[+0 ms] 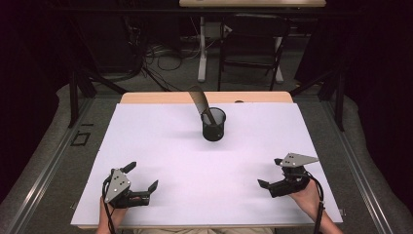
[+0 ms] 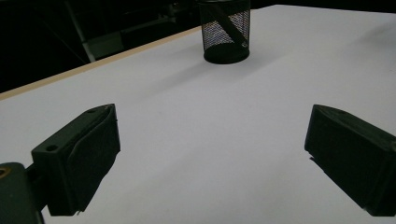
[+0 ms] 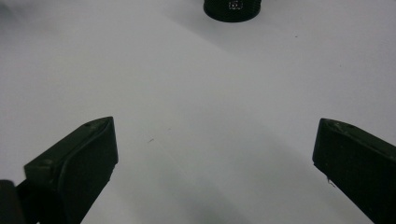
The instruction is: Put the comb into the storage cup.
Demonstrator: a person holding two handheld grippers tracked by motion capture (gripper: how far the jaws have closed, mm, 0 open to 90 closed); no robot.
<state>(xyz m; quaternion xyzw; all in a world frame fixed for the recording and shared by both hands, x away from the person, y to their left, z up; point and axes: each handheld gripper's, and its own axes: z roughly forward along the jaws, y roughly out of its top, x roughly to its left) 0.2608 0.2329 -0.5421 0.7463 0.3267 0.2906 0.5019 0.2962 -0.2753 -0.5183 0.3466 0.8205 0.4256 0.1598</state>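
**Both tongs wide, mesh cup far off**

Left tongs (image 1: 144,176) and right tongs (image 1: 271,172) spread wide, gripping nothing, low near the surface's (image 1: 160,146) near edge, well apart. Broad bare white sheet between them and the black mesh pen cup (image 1: 214,125), upright toward the far edge. Dark flat strip (image 1: 200,103) standing in the cup, long axis tilted up and leftward. No readable writing.
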